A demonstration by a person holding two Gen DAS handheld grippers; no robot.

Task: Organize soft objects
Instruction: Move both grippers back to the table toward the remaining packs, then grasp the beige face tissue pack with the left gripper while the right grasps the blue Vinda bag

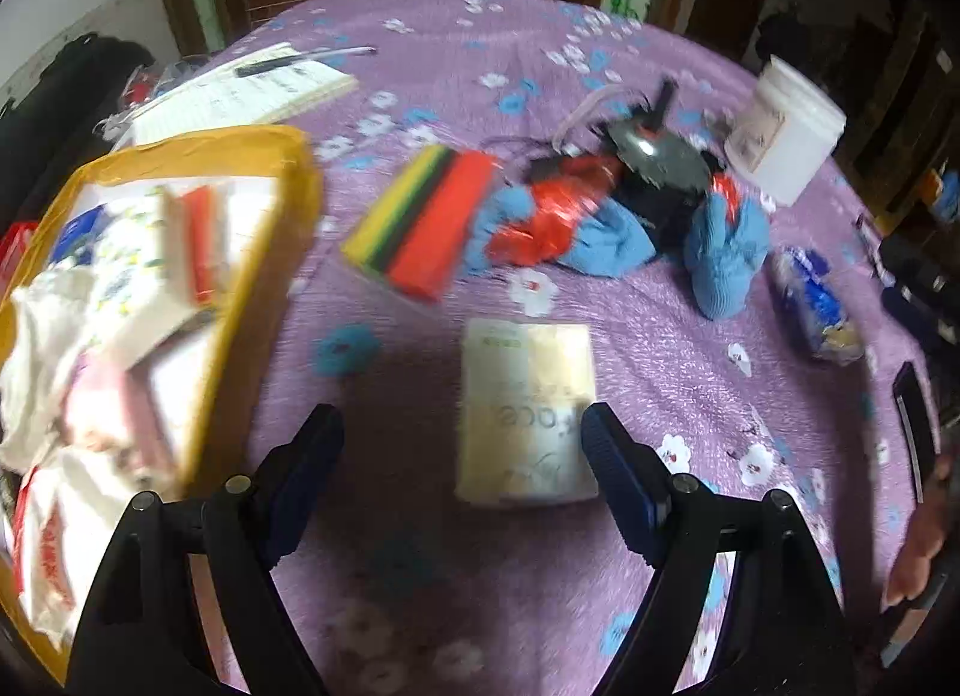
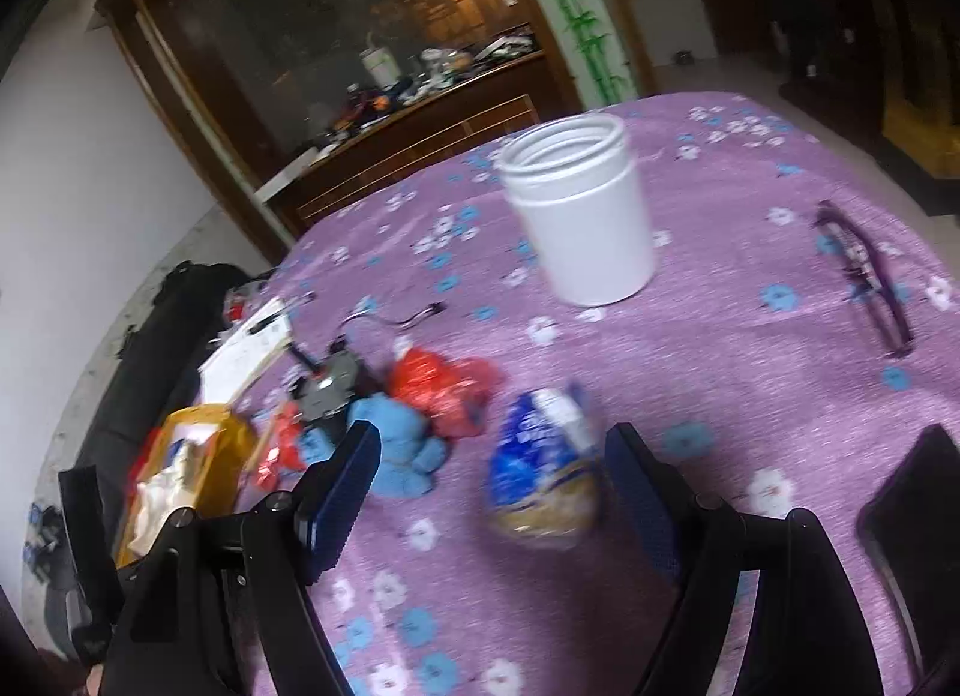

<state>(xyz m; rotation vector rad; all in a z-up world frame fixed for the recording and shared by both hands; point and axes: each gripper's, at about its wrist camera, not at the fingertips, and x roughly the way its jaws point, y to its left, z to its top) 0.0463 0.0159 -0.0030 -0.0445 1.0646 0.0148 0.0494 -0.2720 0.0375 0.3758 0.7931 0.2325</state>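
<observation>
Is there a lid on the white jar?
No, the right wrist view shows the white jar standing with its mouth open and no lid.

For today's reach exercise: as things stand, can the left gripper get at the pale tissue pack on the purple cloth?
Probably yes. The left gripper is open, the tissue pack lies flat just ahead between its fingers, and only bare purple cloth surrounds it. The yellow bag sits off to the side.

Tissue pack (image 1: 527,414) on table (image 1: 690,336); bin (image 1: 252,300) left; jar (image 1: 783,129) behind.
</observation>
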